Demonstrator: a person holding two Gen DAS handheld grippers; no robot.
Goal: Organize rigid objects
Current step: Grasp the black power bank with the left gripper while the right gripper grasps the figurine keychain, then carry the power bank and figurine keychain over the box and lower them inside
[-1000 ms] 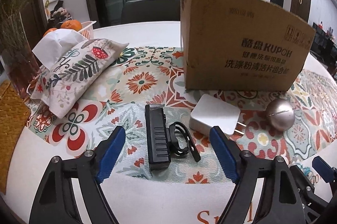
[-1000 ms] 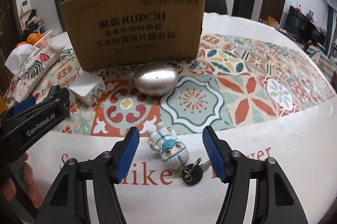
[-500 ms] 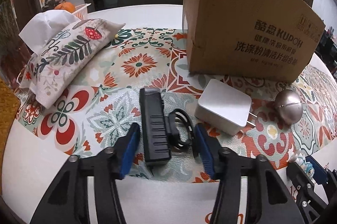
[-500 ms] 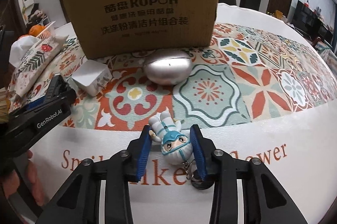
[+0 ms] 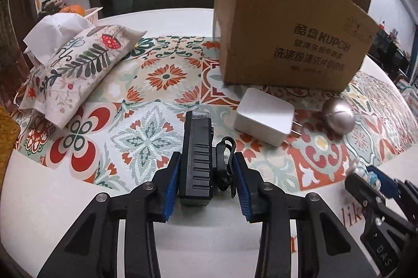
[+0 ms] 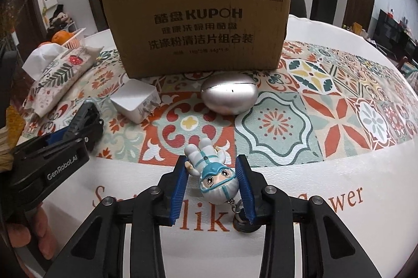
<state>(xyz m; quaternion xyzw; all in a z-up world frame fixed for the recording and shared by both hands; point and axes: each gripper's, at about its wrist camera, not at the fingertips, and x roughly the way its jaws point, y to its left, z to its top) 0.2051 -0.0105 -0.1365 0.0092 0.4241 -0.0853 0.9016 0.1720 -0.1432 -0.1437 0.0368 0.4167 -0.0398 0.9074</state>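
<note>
Lying lengthwise between the blue pads of the left tongs (image 5: 206, 181), the black device (image 5: 196, 157) with its looped black strap (image 5: 224, 163) rests on the desk (image 5: 65, 199) at the near edge of the patterned cloth (image 5: 162, 84); the left pad presses the device's side and the right pad presses the strap, so the left tongs pinch the device and strap together. The figurine keychain (image 6: 213, 171) lies head toward the camera between the pads of the right tongs (image 6: 213, 186), which pinch it at head level, its key ring (image 6: 241, 221) trailing under the right pad. The jaws of both tongs have just been closing: one second ago both stood spread wide around their objects without contact, and the pads now bear on them. Both objects keep their place on the desk. The white charger (image 5: 263, 118) sits just beyond and right of the left tongs, the silver egg-shaped object (image 6: 230, 95) lies beyond the figurine, and the cardboard box (image 6: 198, 29) stands upright behind both. A fabric tissue pouch (image 5: 78, 69) lies at the left of the cloth. In the right wrist view the left tongs appear at the lower left edge, with fingers of a hand (image 6: 31, 233) below them.
</note>
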